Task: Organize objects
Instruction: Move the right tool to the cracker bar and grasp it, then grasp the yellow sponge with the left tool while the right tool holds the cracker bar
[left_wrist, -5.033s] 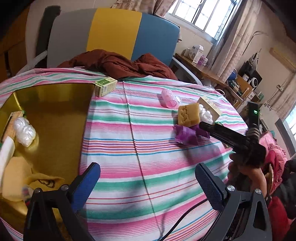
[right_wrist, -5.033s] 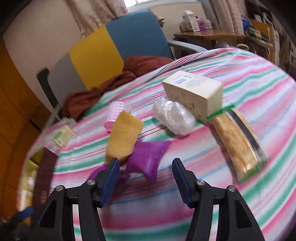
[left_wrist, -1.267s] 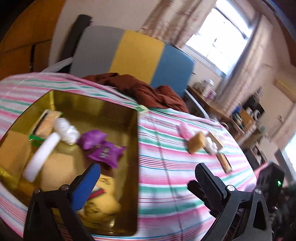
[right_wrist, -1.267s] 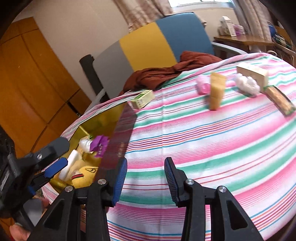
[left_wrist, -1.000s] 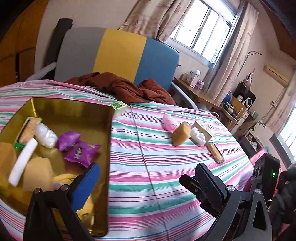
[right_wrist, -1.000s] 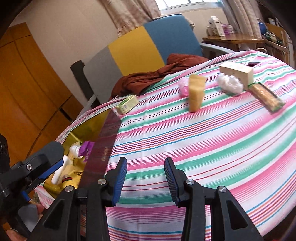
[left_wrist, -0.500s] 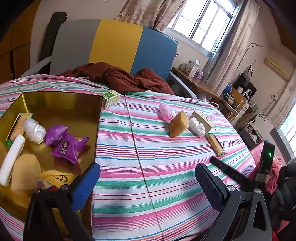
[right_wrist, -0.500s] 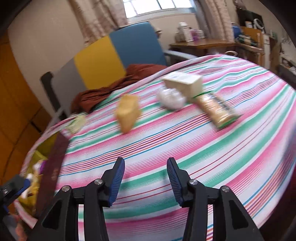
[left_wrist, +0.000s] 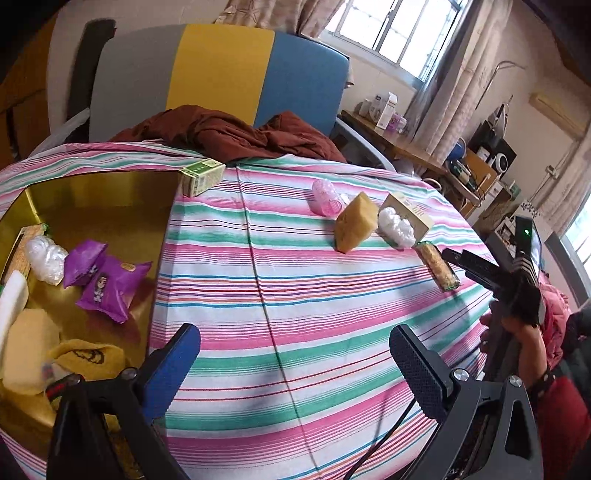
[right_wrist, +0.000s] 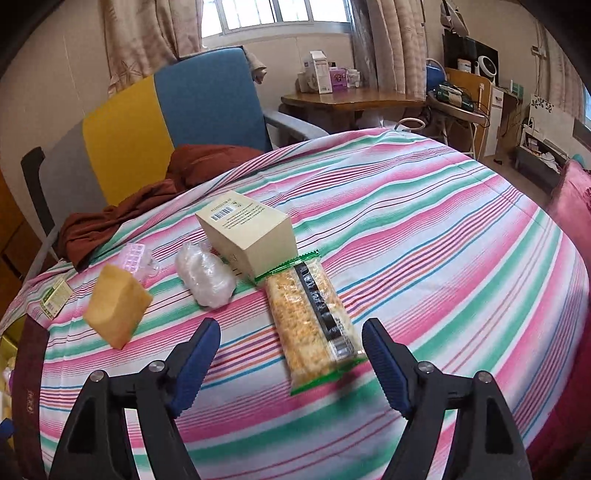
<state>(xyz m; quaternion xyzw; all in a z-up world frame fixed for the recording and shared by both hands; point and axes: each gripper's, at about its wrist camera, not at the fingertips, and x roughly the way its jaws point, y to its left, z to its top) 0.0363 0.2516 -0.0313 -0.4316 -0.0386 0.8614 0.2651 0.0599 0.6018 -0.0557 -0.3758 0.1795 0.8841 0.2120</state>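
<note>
A gold tin (left_wrist: 103, 192) at the table's left holds two purple packets (left_wrist: 107, 284), a white wrapped ball and other snacks. On the striped cloth lie a cracker bar in a green-edged wrapper (right_wrist: 312, 317), a beige box (right_wrist: 247, 232), a clear-wrapped white ball (right_wrist: 205, 275), a yellow sponge block (right_wrist: 116, 308) and a pink piece (right_wrist: 135, 260). My right gripper (right_wrist: 290, 350) is open and empty, its fingers on either side of the bar's near end, just above it. My left gripper (left_wrist: 295, 354) is open and empty over the cloth near the tin.
A small green box (left_wrist: 201, 175) lies by the tin's far corner. A brown cloth (left_wrist: 229, 134) is draped at the table's far edge before a grey, yellow and blue chair (left_wrist: 218, 74). A wooden side table (right_wrist: 354, 99) stands behind.
The two purple packets went from the cloth into the tin. My right gripper swung back right, opened wider and closed in on the cracker bar. My left gripper shifted slightly.
</note>
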